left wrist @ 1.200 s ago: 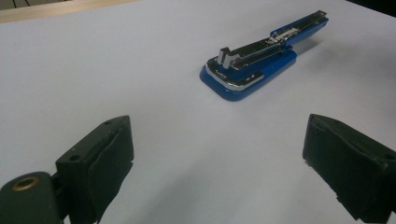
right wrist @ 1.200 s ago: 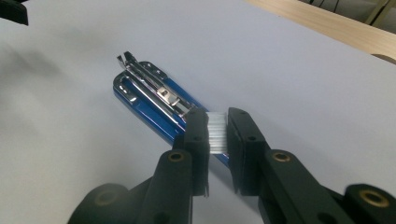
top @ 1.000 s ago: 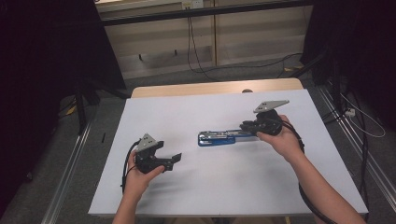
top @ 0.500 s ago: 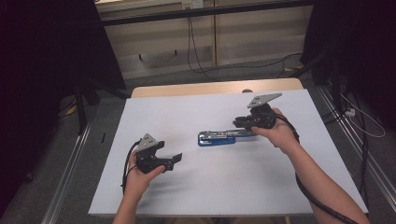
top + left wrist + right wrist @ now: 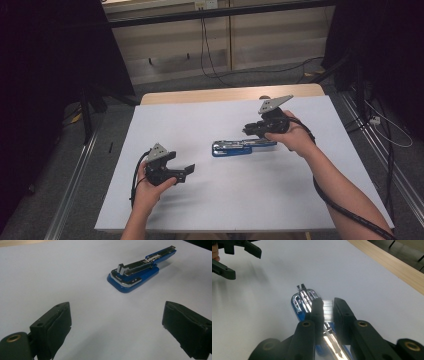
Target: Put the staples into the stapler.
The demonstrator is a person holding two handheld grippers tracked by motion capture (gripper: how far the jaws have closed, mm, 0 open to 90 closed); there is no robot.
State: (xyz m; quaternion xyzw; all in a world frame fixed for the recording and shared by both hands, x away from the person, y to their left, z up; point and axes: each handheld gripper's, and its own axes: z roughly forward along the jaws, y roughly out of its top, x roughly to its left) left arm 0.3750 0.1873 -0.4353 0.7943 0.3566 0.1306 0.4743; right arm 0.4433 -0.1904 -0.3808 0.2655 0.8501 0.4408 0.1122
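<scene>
Left gripper (image 5: 186, 171): we see it held low over the white table sheet (image 5: 215, 200), at the near left, its 2 jaws spread wide with nothing between them, touching nothing; it points toward the stapler.
Left gripper's own view (image 5: 120, 337): we find bare sheet between the 2 black pads (image 5: 58, 325), the stapler well ahead of them.
Stapler (image 5: 235, 148): blue, lying open on the sheet near the middle, its metal magazine exposed (image 5: 135, 266).
Staples (image 5: 327, 310): a silvery strip of them sits between the right gripper's jaws, above the open stapler (image 5: 303, 301).
Right gripper (image 5: 327, 308): jaws drawn nearly together, pinching the strip of staples.
Right gripper from above (image 5: 250, 131): we see it over the stapler's right end, held in the right hand (image 5: 292, 137).
</scene>
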